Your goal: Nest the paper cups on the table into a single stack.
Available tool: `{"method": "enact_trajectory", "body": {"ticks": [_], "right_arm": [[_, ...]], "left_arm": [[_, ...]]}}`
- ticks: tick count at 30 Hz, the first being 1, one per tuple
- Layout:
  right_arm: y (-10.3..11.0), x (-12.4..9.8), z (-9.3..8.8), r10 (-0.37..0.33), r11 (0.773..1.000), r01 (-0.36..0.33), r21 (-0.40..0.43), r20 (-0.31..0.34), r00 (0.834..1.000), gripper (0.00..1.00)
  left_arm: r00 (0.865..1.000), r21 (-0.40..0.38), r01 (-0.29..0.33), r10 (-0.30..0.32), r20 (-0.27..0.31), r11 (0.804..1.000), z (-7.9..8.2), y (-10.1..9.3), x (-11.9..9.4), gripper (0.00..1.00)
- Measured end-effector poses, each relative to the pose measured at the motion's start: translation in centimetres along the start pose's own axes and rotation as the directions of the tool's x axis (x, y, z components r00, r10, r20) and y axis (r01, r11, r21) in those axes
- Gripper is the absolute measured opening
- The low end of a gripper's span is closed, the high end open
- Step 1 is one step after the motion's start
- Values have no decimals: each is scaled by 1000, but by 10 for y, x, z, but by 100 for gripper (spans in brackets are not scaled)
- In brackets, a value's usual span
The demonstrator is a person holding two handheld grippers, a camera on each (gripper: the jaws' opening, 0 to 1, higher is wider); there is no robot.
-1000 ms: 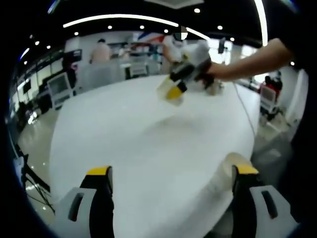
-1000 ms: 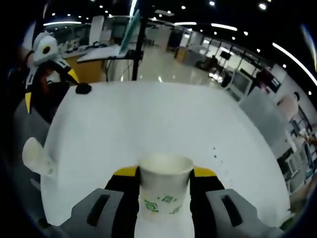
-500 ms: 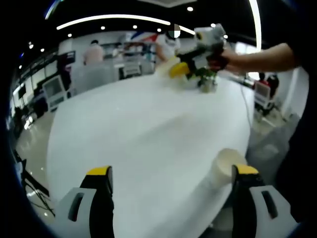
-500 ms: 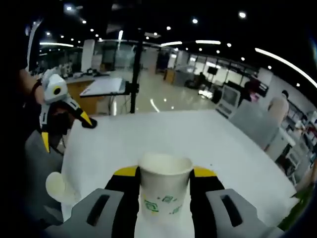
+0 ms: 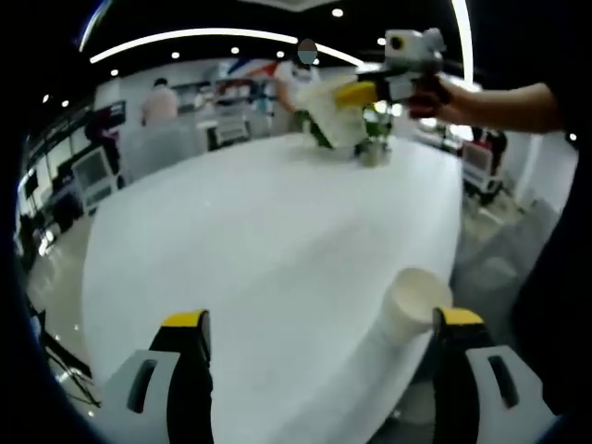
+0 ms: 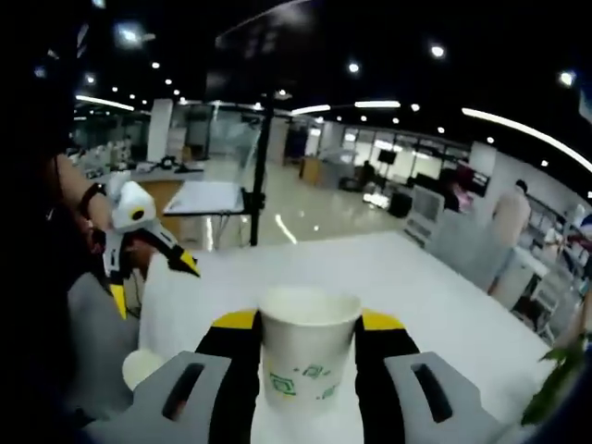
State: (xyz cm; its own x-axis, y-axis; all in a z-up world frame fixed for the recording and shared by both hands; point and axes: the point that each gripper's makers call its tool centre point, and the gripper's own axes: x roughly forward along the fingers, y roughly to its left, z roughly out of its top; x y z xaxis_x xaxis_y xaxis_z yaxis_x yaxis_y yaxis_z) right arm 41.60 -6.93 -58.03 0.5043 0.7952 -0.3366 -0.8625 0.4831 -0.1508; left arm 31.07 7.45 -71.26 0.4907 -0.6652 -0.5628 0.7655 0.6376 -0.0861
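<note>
Two cups: one gripped, one on the table (image 5: 250,240).
Right gripper (image 6: 308,347): clamped around a printed paper cup (image 6: 306,356), raised.
Left gripper (image 5: 319,347): jaws spread, empty.
Second cup (image 5: 410,301): near table edge, beside the left gripper's right jaw.

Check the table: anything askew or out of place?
Nothing spilled or damaged. One oddity: the loose cup sits right at the table edge, close to the open left tongs, so a nudge could knock it off. The right tongs grip the other cup upright.
</note>
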Motion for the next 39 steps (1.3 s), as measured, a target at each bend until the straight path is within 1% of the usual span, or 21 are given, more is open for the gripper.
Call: {"method": "enact_trajectory", "body": {"ticks": [1, 3, 4, 6, 9, 11, 14, 17, 20, 22, 24, 26, 27, 28, 30, 32, 33, 35, 37, 39], "right_arm": [[7, -3, 3, 8, 1000, -8, 5, 24, 1000, 37], [15, -7, 5, 20, 1000, -20, 4, 42, 999, 37], [23, -8, 6, 37, 999, -37, -2, 54, 998, 37], [37, -11, 5, 76, 997, -76, -11, 62, 995, 37], [50, -14, 2, 98, 995, -98, -1, 67, 993, 37], [57, -16, 4, 109, 994, -111, 18, 90, 990, 37], [69, -19, 9, 122, 988, -134, 72, 147, 981, 37], [80, -18, 7, 145, 982, -162, 94, 163, 976, 37], [90, -18, 11, 153, 975, -183, 123, 220, 963, 37], [97, -18, 14, 163, 968, -205, 144, 260, 952, 37], [104, -15, 8, 164, 970, -203, 132, 260, 952, 37], [106, -14, 6, 159, 971, -200, 132, 265, 951, 37], [110, -13, 7, 159, 965, -211, 155, 292, 943, 37], [112, -13, 6, 156, 964, -213, 161, 306, 939, 37], [117, -11, 0, 156, 962, -216, 169, 310, 938, 37], [121, -10, -5, 155, 956, -224, 191, 318, 935, 37], [124, -10, -8, 155, 951, -230, 204, 331, 931, 37], [128, -9, -14, 155, 947, -237, 219, 333, 930, 38], [134, -9, -19, 158, 943, -243, 226, 338, 928, 38], [140, -8, -24, 160, 945, -244, 218, 343, 926, 37]], "left_arm": [[1000, -4, 1, -1, -2, 1000, 0, 0, 1, 99], [1000, -6, 5, -5, 6, 1000, 0, -1, 2, 99], [1000, -7, 9, -9, 6, 1000, 0, -2, 2, 99], [1000, -2, 16, -16, 4, 1000, -1, -4, 3, 99], [1000, -2, 26, -26, -2, 1000, -3, -7, 4, 99], [1000, -2, 30, -30, -4, 1000, -3, -8, 4, 99], [999, -2, 34, -34, -10, 999, -5, -8, 4, 99], [999, -5, 35, -35, -7, 999, -5, -8, 4, 98], [999, -9, 35, -35, -11, 999, -6, -8, 4, 98], [999, -7, 40, -40, -17, 999, -7, -9, 4, 98], [999, -7, 38, -38, -22, 999, -8, -8, 3, 98], [999, -17, 38, -38, -17, 999, -7, -7, 3, 98], [999, -19, 37, -38, -17, 999, -8, -7, 3, 98], [999, -20, 37, -38, -21, 999, -9, -6, 3, 98], [999, -12, 41, -41, -28, 999, -9, -7, 3, 98], [999, -9, 43, -43, -31, 999, -9, -7, 3, 98], [999, -9, 43, -44, -32, 999, -9, -6, 3, 98], [999, -7, 43, -43, -33, 999, -8, -7, 3, 98], [998, -2, 45, -45, -38, 999, -8, -7, 3, 97], [998, -2, 47, -47, -40, 999, -8, -7, 3, 97]]}}
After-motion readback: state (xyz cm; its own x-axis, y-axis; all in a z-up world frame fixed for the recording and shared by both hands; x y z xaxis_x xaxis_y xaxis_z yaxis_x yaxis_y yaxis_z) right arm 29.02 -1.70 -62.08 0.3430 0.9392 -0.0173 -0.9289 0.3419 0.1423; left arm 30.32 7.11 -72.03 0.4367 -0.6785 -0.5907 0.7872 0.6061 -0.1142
